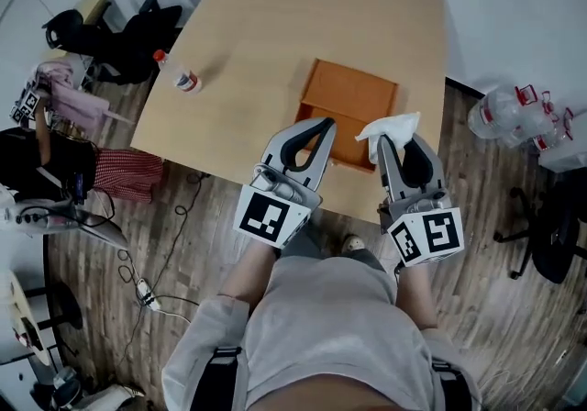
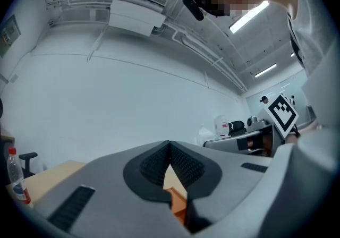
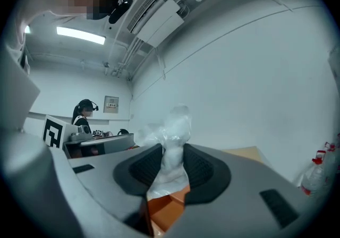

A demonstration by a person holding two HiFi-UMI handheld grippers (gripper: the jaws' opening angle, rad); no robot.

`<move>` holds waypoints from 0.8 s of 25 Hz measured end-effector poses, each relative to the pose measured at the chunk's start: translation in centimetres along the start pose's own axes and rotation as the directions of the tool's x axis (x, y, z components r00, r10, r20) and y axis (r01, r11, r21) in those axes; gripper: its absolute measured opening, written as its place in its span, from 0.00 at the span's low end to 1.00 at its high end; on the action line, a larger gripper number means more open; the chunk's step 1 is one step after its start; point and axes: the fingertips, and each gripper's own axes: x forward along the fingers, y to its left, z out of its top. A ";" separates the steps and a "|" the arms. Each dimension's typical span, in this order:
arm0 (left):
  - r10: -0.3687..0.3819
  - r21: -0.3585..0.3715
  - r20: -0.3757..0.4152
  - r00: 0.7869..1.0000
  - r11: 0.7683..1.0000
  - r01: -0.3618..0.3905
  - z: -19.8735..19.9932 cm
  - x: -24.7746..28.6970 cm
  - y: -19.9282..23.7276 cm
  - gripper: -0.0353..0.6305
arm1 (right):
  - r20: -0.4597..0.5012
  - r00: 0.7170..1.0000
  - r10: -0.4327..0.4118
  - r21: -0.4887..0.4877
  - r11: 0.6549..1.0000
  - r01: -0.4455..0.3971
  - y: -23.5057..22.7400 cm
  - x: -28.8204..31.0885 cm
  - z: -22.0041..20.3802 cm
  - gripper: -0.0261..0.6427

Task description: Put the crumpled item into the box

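Note:
A crumpled white tissue (image 1: 388,129) sticks out of my right gripper (image 1: 395,145), which is shut on it just above the near right corner of the orange box (image 1: 350,97). In the right gripper view the tissue (image 3: 173,146) is pinched between the dark pads, with the box (image 3: 171,206) below. My left gripper (image 1: 313,136) hovers over the box's near left side. Its tips meet with nothing between them; in the left gripper view (image 2: 170,149) a sliver of the box (image 2: 179,201) shows behind the pads.
The box lies open on a light wooden table (image 1: 275,33). A small bottle (image 1: 186,80) with a red cap lies near the table's left edge. Chairs and bags (image 1: 110,33) stand on the floor at left, large water bottles (image 1: 514,111) at right.

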 end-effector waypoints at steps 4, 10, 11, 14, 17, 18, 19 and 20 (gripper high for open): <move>-0.054 -0.013 -0.040 0.998 0.998 0.054 -0.9 0.5 2.3 0.07 | 0.005 0.998 -0.065 0.011 0.998 0.065 0.1 2.0 -0.3 0.22; -0.149 -0.042 -0.043 0.988 0.988 0.147 -2.1 1.7 5.3 0.07 | 0.005 0.989 -0.150 0.019 0.989 0.150 0.7 5.0 -1.0 0.22; -0.165 -0.046 -0.043 0.985 0.986 0.163 -2.2 2.0 5.7 0.07 | 0.004 0.986 -0.164 0.021 0.986 0.164 0.7 5.4 -1.2 0.22; -0.215 -0.058 -0.046 0.975 0.975 0.213 -2.7 2.8 6.6 0.07 | -0.001 0.978 -0.210 0.033 0.977 0.210 0.6 6.3 -1.8 0.22; -0.261 -0.061 -0.046 0.964 0.964 0.258 -3.3 3.7 6.6 0.07 | -0.005 0.967 -0.256 0.047 0.966 0.255 -0.1 6.6 -2.4 0.22; -0.275 -0.061 -0.048 0.960 0.960 0.272 -3.5 4.0 6.5 0.07 | -0.007 0.963 -0.269 0.052 0.962 0.269 -0.4 6.6 -2.7 0.22; -0.288 -0.063 -0.052 0.956 0.957 0.285 -3.8 4.3 6.4 0.07 | -0.011 0.960 -0.280 0.053 0.958 0.280 -0.7 6.6 -2.9 0.22; -0.301 -0.065 -0.055 0.952 0.953 0.297 -4.0 4.6 6.3 0.07 | -0.017 0.957 -0.290 0.053 0.955 0.291 -0.9 6.6 -3.2 0.22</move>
